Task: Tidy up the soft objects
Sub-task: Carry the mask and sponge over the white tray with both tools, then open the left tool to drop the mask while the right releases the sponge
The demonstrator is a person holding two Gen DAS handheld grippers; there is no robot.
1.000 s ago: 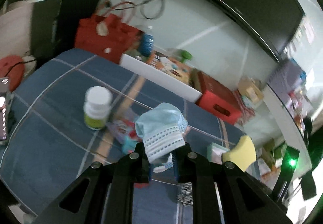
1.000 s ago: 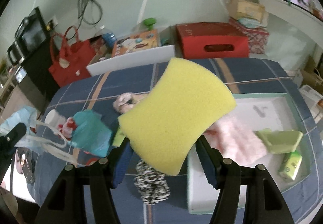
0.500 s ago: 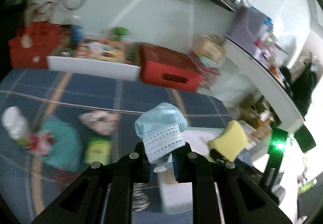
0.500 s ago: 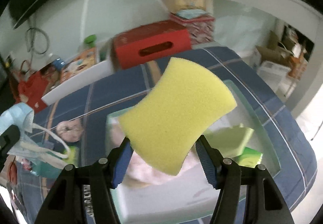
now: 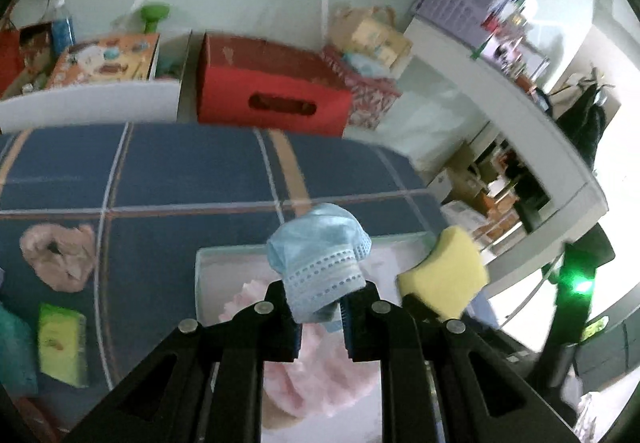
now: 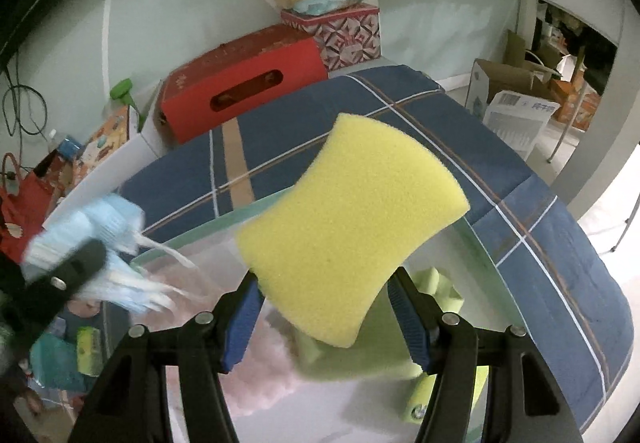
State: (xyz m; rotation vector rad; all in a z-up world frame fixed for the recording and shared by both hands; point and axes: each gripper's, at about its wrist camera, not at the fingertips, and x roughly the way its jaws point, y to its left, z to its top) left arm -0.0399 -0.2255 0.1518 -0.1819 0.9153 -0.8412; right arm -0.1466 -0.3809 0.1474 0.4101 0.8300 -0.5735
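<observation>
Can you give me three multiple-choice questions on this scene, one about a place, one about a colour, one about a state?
1. Where does the fluffy pink cloth lie?
A. in the pale green-rimmed tray
B. on the red box
C. on the floor

2. What colour is the curved foam sponge in the right hand-held gripper?
A. orange
B. yellow
C. white

3. How is the left hand-held gripper?
A. open and empty
B. shut on a bottle
C. shut on the light blue face mask

Answers: 1 A, the fluffy pink cloth sits inside the tray. 2 B, the sponge in the right hand-held gripper is yellow. 3 C, the left hand-held gripper pinches the face mask.
</observation>
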